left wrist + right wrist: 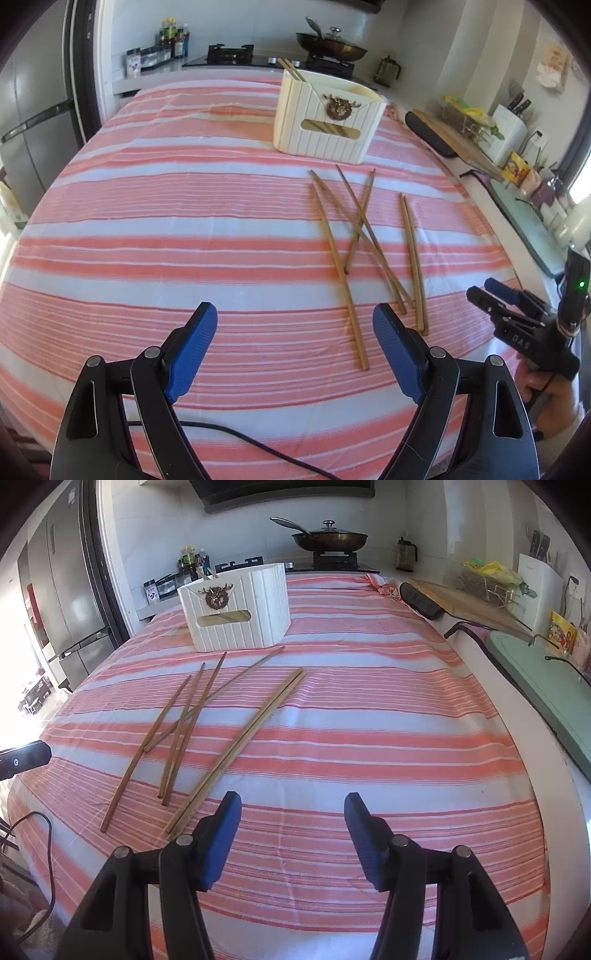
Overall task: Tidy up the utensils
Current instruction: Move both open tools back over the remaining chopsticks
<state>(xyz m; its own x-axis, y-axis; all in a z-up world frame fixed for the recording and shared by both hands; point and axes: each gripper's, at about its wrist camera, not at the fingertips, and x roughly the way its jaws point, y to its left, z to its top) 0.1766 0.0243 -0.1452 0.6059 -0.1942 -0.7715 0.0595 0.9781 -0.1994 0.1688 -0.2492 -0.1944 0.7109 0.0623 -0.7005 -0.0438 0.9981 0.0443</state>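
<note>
Several wooden chopsticks [369,243] lie loose and partly crossed on the pink-striped cloth [184,221]; they also show in the right wrist view [207,723]. A white ribbed holder box [328,122] stands behind them with chopsticks [291,70] inside; it also shows in the right wrist view [240,609]. My left gripper [295,325] is open and empty, just above the cloth, near the closest chopstick ends. My right gripper [291,812] is open and empty, to the right of a chopstick pair [236,749]. It also shows at the right edge of the left wrist view [491,291].
A stove with a lidded pan [332,46] and bottles [173,38] sit behind the table. A cutting board [469,605], a knife block [535,587] and a green tray [546,675] line the right counter. A fridge [70,590] stands left. A black cable [240,443] trails at the near edge.
</note>
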